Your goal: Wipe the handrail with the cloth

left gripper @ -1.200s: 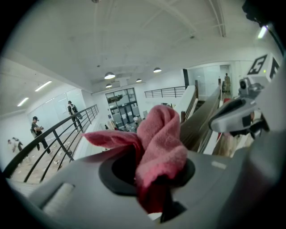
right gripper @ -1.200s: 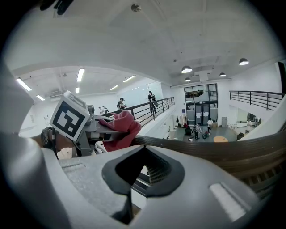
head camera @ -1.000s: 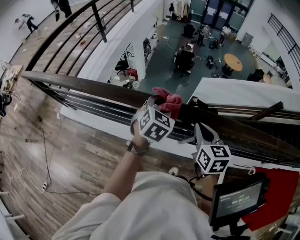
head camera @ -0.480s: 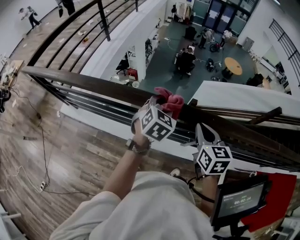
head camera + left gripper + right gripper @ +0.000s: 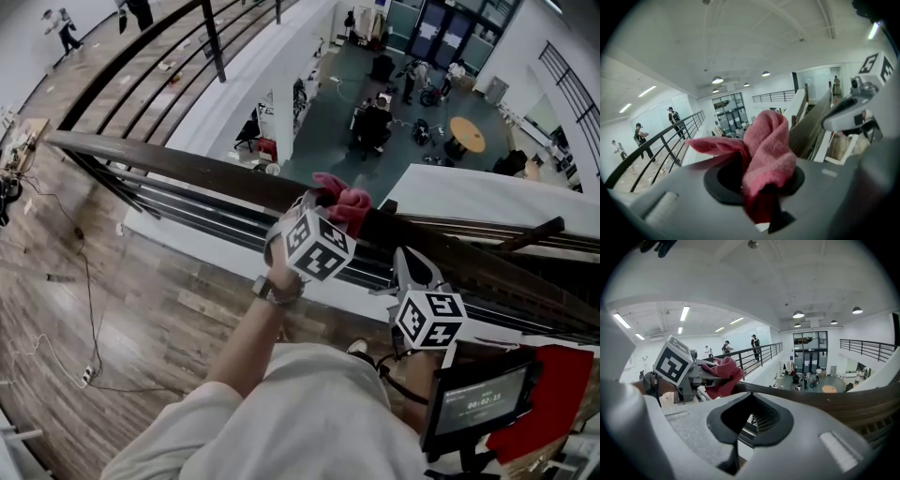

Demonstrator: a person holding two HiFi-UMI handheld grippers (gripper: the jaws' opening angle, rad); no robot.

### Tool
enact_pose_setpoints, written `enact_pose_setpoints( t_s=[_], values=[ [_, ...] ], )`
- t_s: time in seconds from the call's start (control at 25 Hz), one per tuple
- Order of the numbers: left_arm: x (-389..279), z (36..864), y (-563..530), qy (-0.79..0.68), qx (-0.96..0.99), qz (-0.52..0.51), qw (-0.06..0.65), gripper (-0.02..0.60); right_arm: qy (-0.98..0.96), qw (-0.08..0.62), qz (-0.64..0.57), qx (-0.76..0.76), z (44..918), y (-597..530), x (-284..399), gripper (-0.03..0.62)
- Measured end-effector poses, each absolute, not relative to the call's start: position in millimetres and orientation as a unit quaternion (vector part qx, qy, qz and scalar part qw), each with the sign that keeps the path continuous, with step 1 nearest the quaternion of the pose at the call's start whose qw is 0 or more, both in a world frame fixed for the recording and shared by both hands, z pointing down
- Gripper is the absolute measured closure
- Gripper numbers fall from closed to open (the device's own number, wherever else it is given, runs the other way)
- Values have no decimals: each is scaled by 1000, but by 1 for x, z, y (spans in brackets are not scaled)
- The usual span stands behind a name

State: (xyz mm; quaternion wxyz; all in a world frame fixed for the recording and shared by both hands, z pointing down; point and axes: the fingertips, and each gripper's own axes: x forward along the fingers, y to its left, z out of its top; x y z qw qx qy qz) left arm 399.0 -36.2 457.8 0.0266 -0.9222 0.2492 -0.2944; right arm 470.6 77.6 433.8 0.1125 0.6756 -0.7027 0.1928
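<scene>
Left hand-held gripper (image 5: 321,208), pinching the pink cloth (image 5: 343,201) on top of the wooden handrail (image 5: 178,171), has crept slightly right since a second ago; right hand-held gripper (image 5: 405,259) pressed together, empty, beside the rail, so the wipe is under way but slow.

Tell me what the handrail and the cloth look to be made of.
The handrail is probably wood: dark brown, with lengthwise grain streaks and a dull satin finish. The cloth is soft pink fabric, likely terry or microfibre, judging by its fuzzy nap and limp rounded folds.
</scene>
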Motion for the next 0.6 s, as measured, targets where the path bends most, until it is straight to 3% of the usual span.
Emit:
enact_pose_setpoints(
  t_s=[0.6],
  values=[
    [336,455,-74,250,-920,-299,28,451,-707,105,197,671,437,38,412,591]
  ],
)
